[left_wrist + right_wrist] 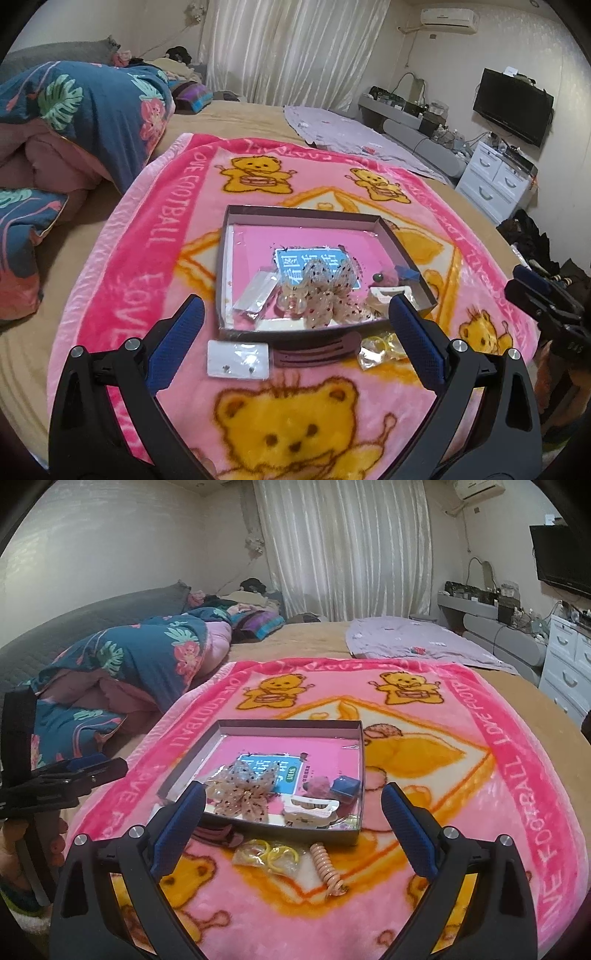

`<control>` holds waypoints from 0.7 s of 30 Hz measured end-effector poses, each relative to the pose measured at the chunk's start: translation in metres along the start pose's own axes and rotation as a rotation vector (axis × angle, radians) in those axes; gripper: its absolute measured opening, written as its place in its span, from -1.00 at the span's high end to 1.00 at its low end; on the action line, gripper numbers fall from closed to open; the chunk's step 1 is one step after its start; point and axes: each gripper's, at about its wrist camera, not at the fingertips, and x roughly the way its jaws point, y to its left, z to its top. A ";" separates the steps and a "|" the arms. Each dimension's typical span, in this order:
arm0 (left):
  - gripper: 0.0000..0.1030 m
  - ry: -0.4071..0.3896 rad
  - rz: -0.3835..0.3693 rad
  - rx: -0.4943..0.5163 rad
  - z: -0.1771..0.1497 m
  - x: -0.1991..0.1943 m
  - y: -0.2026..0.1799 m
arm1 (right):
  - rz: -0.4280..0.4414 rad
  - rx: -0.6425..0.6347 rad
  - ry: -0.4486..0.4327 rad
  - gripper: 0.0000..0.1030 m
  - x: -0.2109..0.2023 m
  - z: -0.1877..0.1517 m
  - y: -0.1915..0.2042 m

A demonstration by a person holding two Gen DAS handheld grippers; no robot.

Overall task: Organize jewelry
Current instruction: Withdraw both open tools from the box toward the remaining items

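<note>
Pink plush covers the working area: a bear-print blanket (pixel 155 236) spread over a tan bed (pixel 229 118). On it lies a shallow grey tray (pixel 295 212) with a pink, glossy floor.

Much of the tray's contents is hard to read. The floor reflects light, so the near edge of the tray blurs into glare in both views. A blue card (pixel 295 264) lies flat inside, half covered by a sheer dotted bow (pixel 325 291); its white characters are too broken up to read. A small clear packet (pixel 258 291) sits left of the bow, and its contents cannot be made out. A dark pink fuzzy piece (pixel 317 786) and a small blue box (pixel 345 786) sit at the tray's right side, with a white carded item (pixel 310 808) in front of them.

Outside the tray, along its near wall, lie a white earring card (pixel 238 360) with two tiny studs, a dark maroon hair clip (pixel 314 350) partly tucked under the tray edge, a clear bag of yellow rings (pixel 267 856), and a peach spiral hair tie (pixel 328 871).

The blanket border carries white lettering: "LOVE FOOTBALL" reads along the left side, and "I LOVE FOOTBALL" down the right.

The left gripper (pixel 295 321) stands with jaws spread wide and nothing between them, hovering over the tray's near edge. The right gripper (pixel 293 808) is likewise spread wide and empty, apart from every item.
</note>
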 end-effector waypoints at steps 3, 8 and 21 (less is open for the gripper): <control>-0.81 0.003 0.011 0.010 -0.005 -0.002 -0.001 | 0.009 -0.005 0.002 -0.85 -0.004 -0.002 0.002; -0.81 0.020 0.028 0.018 -0.013 -0.003 0.000 | 0.018 -0.020 0.012 -0.85 -0.007 -0.009 0.006; -0.81 0.079 0.080 0.015 -0.038 0.006 0.013 | 0.024 -0.066 0.103 -0.85 0.011 -0.041 0.018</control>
